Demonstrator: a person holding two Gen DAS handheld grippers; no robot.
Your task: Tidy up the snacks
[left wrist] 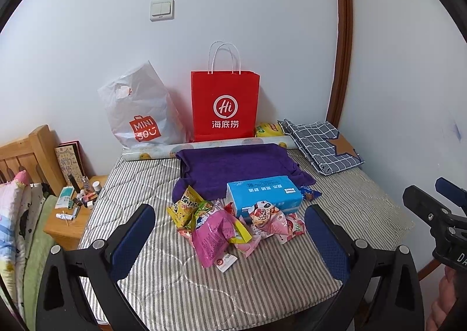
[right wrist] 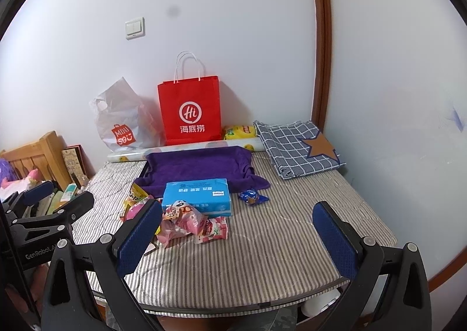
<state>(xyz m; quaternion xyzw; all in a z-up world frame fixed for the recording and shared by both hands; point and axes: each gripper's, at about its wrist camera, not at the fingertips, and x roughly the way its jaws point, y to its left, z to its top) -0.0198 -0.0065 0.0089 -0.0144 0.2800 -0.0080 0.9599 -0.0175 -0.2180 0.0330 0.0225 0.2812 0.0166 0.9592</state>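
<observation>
A heap of snack packets lies on the striped table cover (left wrist: 175, 287): a magenta packet (left wrist: 211, 236), a yellow packet (left wrist: 185, 208), pink packets (left wrist: 274, 221) and a small blue packet (left wrist: 309, 192). A light blue tissue pack (left wrist: 264, 193) sits behind them, partly on a purple cloth (left wrist: 236, 166) draped over a tray. My left gripper (left wrist: 230, 239) is open and empty, above the table just in front of the heap. My right gripper (right wrist: 238, 239) is open and empty, with the pink packets (right wrist: 192, 224) by its left finger and the tissue pack (right wrist: 197, 196) beyond.
A red paper bag (left wrist: 224, 106) and a white plastic bag (left wrist: 140, 114) stand against the back wall, behind a paper roll (left wrist: 210, 147). A yellow packet (left wrist: 268, 130) and folded checked cloth (left wrist: 324, 145) lie at the back right. A cluttered wooden nightstand (left wrist: 70, 214) is left.
</observation>
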